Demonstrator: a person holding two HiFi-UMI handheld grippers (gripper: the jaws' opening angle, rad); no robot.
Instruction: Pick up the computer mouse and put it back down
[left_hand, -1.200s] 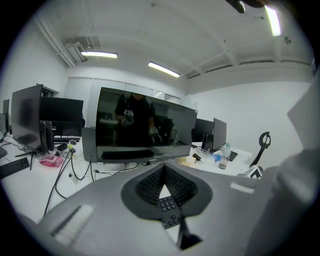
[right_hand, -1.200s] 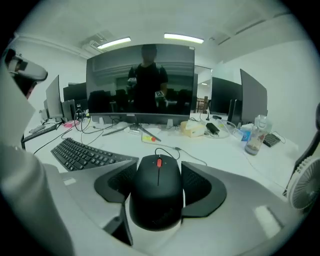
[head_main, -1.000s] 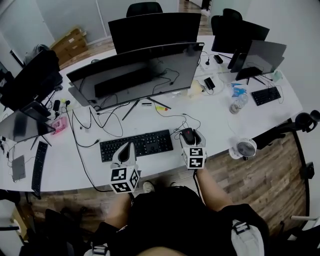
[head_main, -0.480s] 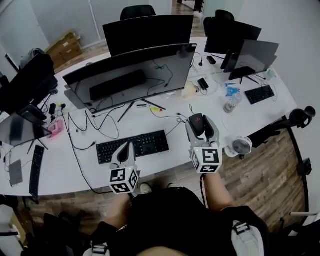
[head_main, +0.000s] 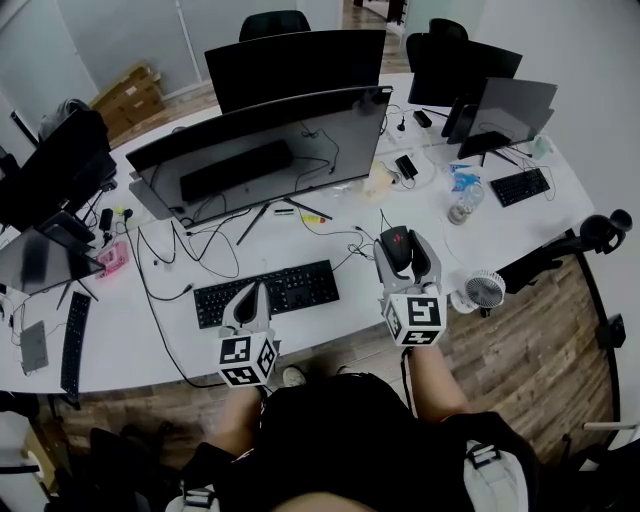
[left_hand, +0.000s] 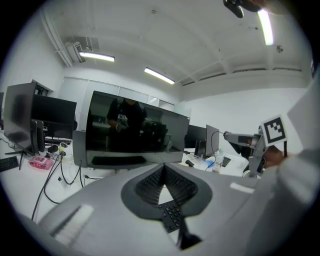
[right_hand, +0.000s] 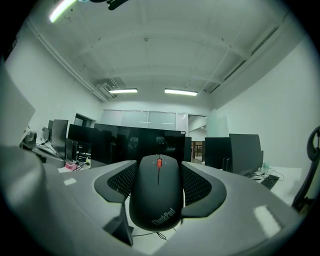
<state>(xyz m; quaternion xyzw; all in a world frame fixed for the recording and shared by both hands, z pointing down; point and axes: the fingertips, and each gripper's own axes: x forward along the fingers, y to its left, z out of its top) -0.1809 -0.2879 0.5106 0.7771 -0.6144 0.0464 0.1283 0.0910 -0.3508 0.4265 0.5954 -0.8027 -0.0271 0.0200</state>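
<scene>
Right gripper (right_hand: 159, 169) jaws pinch computer mouse (right_hand: 155, 200) by its sides. Ribbed dark pads (right_hand: 197, 182) press on smooth matte black rounded shell – red scroll wheel and printed logo clear only in right gripper view. Head view shows mouse held above white desk (head_main: 500, 230), right of keyboard (head_main: 270, 290). Left gripper (left_hand: 164, 170) jaws pressed together at tips, nothing between – it hangs over keyboard.

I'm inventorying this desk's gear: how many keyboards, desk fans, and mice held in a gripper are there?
Keyboards: 3, centre, right, left
Desk fans: 1
Mouse, held by right gripper: 1
Total: 5
</scene>
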